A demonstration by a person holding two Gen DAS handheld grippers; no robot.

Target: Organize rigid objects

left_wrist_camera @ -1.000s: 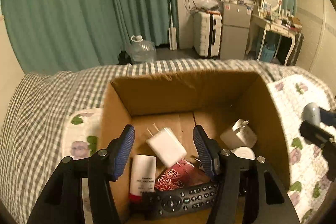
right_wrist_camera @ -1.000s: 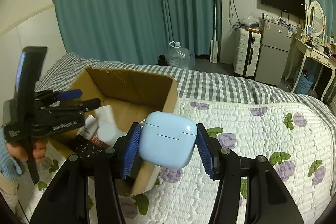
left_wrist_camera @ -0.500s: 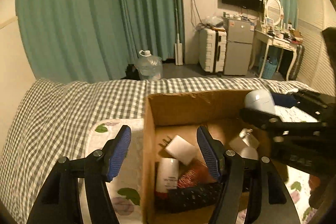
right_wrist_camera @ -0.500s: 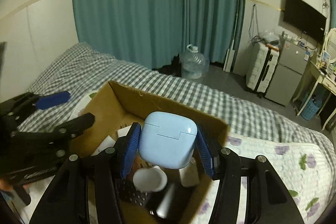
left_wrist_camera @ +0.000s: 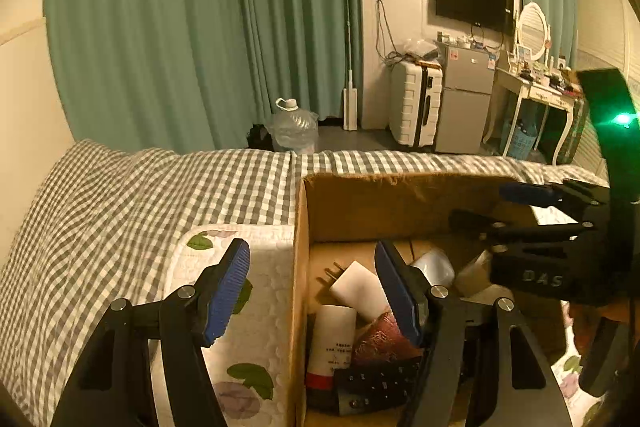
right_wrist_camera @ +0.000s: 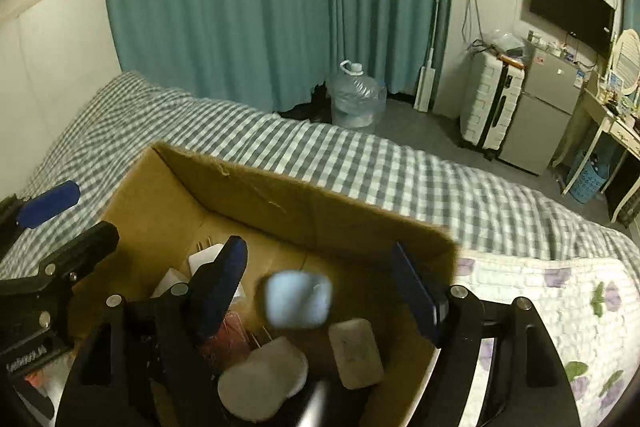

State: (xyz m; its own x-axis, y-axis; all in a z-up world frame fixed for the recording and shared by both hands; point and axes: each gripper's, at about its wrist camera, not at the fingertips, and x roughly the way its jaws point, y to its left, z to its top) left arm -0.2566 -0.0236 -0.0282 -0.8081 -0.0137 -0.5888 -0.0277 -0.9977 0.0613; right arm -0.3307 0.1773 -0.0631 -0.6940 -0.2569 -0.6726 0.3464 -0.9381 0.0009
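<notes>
An open cardboard box [right_wrist_camera: 304, 199] stands on the bed. In the right wrist view my right gripper [right_wrist_camera: 320, 279] is open over the box, and the light blue earbud case [right_wrist_camera: 298, 299] is blurred and free between the fingers, inside the box. The box holds white chargers [left_wrist_camera: 358, 285], a white tube [left_wrist_camera: 332, 343], a red patterned item [left_wrist_camera: 380, 343], a black remote [left_wrist_camera: 376, 383] and a round white item [right_wrist_camera: 262, 383]. My left gripper [left_wrist_camera: 312, 291] is open and empty, straddling the box's left wall [left_wrist_camera: 300, 267]. The right gripper also shows in the left wrist view [left_wrist_camera: 496, 205].
The box sits on a floral quilt [left_wrist_camera: 260, 347] over a checked bedsheet [left_wrist_camera: 120, 211]. Beyond the bed are green curtains [left_wrist_camera: 200, 27], a water jug [left_wrist_camera: 294, 125], a white suitcase [left_wrist_camera: 416, 107], a small fridge [left_wrist_camera: 468, 107] and a dressing table [left_wrist_camera: 536, 95].
My right gripper moved left over the box and opened, letting go of the blue earbud case, which drops into the box. My left gripper shifted left and back to the box's left wall.
</notes>
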